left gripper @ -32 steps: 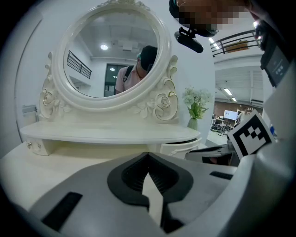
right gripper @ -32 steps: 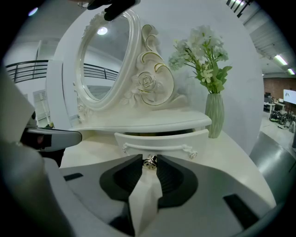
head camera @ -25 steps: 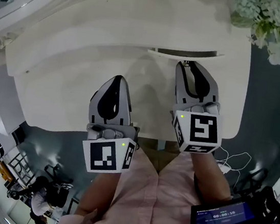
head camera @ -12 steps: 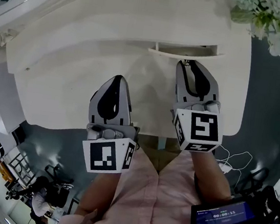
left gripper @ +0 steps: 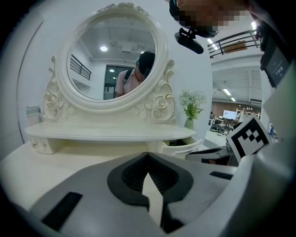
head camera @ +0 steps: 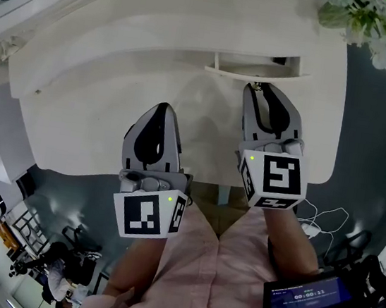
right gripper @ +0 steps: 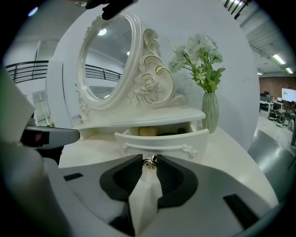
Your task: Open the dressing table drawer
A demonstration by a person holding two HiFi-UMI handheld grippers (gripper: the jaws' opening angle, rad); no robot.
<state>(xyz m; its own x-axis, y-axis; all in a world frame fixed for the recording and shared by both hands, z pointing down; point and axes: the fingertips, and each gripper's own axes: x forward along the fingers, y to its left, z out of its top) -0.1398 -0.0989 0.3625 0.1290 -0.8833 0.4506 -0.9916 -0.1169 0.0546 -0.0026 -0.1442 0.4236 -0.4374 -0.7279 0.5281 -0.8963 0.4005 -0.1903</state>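
Observation:
The white dressing table [head camera: 91, 121] has a small drawer [head camera: 258, 70] under its upper shelf, pulled partly out. In the right gripper view the drawer front [right gripper: 159, 143] shows a silver knob [right gripper: 149, 161] at its middle. My right gripper [right gripper: 149, 164] is shut on that knob; in the head view its tips [head camera: 261, 88] sit right at the drawer front. Something pale and rounded [right gripper: 148, 132] lies inside the drawer. My left gripper [head camera: 160, 107] hangs over the tabletop to the left, shut and empty, with its tips [left gripper: 148, 155] meeting. The drawer [left gripper: 185, 147] lies to its right.
An oval mirror [left gripper: 113, 55] in a carved frame stands on the shelf. A vase of white flowers [right gripper: 209, 111] stands at the table's right end [head camera: 371, 29]. The table's front edge runs just under both grippers. A small screen [head camera: 308, 301] sits at my lower right.
The drawer stands a little further out than a second ago, and its dark opening behind the front is wider. Neither gripper has shifted noticeably.

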